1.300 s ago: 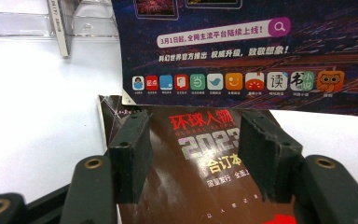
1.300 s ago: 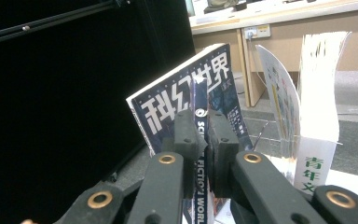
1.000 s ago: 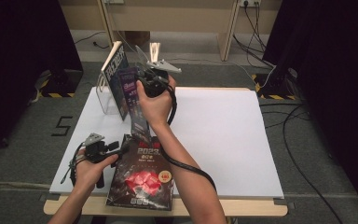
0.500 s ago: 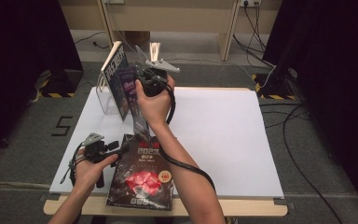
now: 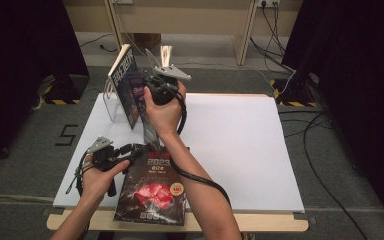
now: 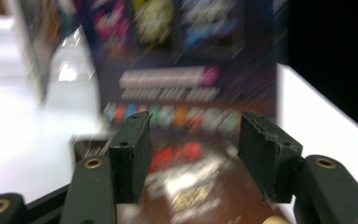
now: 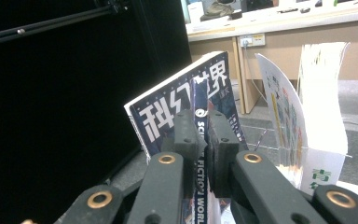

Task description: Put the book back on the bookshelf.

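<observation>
Two grippers, one per hand, at a white table (image 5: 240, 150). Right gripper (image 5: 156, 80): raised at the far left of the table, jaws pinched tight on the spine of a dark magazine (image 7: 198, 140) held upright, lettering running down the spine. This magazine stands against another upright magazine (image 7: 177, 112) with large white characters on a dark blue cover, which leans in a clear stand (image 5: 111, 102) at the table's far left corner. Beside them in the right gripper view, a white booklet (image 7: 324, 102) with fanned pages, also upright. Left gripper (image 5: 130, 152): low at the near left of the table, jaws spread wide and holding nothing, aimed along the table toward the held magazine's back cover. A third magazine (image 5: 152, 192), dark cover with a red picture, lies flat at the near edge, just beside the left gripper and partly beneath the right forearm. The left gripper view is blurred; fine print unreadable.
</observation>
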